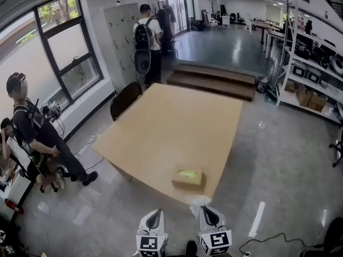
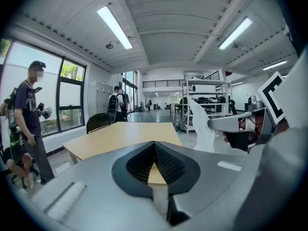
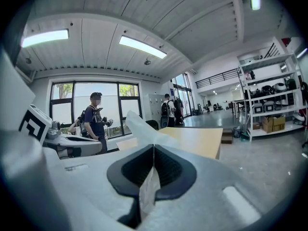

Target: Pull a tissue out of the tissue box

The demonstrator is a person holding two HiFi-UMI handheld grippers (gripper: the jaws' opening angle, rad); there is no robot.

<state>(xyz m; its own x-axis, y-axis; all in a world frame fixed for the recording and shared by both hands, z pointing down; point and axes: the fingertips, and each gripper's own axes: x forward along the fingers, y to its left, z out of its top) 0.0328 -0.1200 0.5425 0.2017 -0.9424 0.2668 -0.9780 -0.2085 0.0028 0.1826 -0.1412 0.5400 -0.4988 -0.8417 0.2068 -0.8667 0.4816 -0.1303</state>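
Note:
A brown tissue box (image 1: 187, 176) sits on the wooden table (image 1: 171, 116) near its front corner. Both grippers hang side by side in front of that corner, off the table. My right gripper (image 1: 205, 210) is shut on a white tissue (image 1: 199, 201). In the right gripper view the tissue (image 3: 143, 130) sticks up above the closed jaws (image 3: 153, 147) and hangs out below them. My left gripper (image 1: 155, 213) is shut with nothing between its pads (image 2: 154, 146). Its camera shows the right gripper (image 2: 240, 126) with the tissue (image 2: 204, 129) standing up from it.
A person with gear (image 1: 35, 135) stands left of the table by the window. A dark chair (image 1: 126, 98) is at the table's far left corner. Another person with a backpack (image 1: 146, 36) stands at the back. Wooden steps (image 1: 214, 79) and metal shelves (image 1: 311, 74) lie beyond.

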